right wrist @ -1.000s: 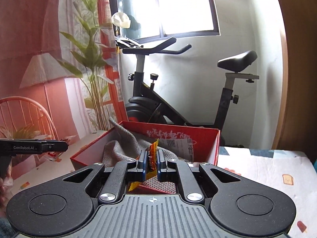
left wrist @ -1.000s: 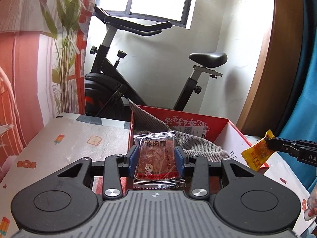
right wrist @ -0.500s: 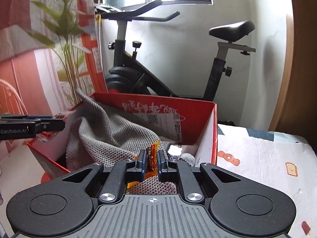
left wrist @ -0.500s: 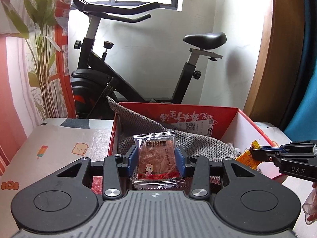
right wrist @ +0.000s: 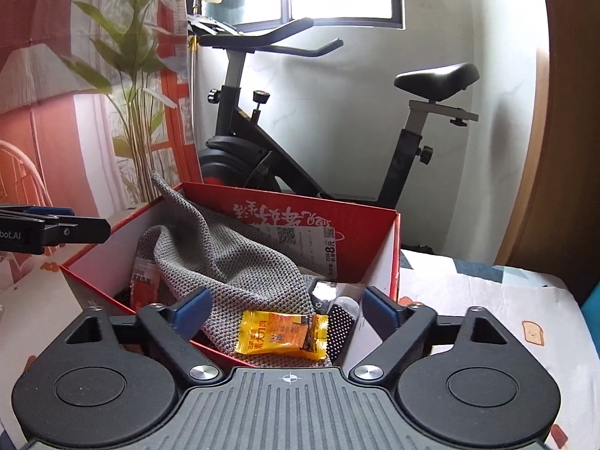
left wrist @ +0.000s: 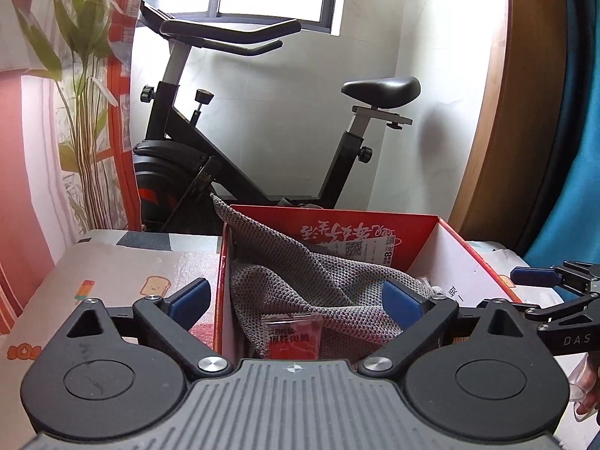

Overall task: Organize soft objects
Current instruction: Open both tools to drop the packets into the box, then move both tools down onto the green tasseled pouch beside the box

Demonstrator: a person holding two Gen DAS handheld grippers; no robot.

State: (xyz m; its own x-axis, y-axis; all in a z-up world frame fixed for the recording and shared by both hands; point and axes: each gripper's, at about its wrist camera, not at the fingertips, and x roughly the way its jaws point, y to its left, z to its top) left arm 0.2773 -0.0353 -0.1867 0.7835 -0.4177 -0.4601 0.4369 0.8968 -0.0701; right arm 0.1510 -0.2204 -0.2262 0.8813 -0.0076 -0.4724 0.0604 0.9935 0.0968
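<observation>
A red cardboard box (left wrist: 446,251) holds a crumpled grey knitted cloth (left wrist: 318,281). My left gripper (left wrist: 296,298) hangs over the box's near left part with its jaws opening wide. A red snack packet (left wrist: 292,335) lies loose on the cloth below them, touching neither pad. In the right wrist view my right gripper (right wrist: 287,307) is opening too. A yellow snack packet (right wrist: 281,333) rests free on the cloth (right wrist: 232,258) under it. The red packet (right wrist: 144,288) shows by the box's left wall (right wrist: 97,273). Each gripper appears at the edge of the other's view.
A black exercise bike (left wrist: 243,172) stands behind the box against a white wall. The box sits on a table covered with a cartoon-print cloth (left wrist: 112,281). A dotted dark sock (right wrist: 339,318) lies in the box's right corner. A hand (left wrist: 588,382) holds the right gripper.
Both grippers opened and let go of their packets. The red packet dropped onto the cloth at the left, the yellow one at the right. Both hands moved in over the box.
</observation>
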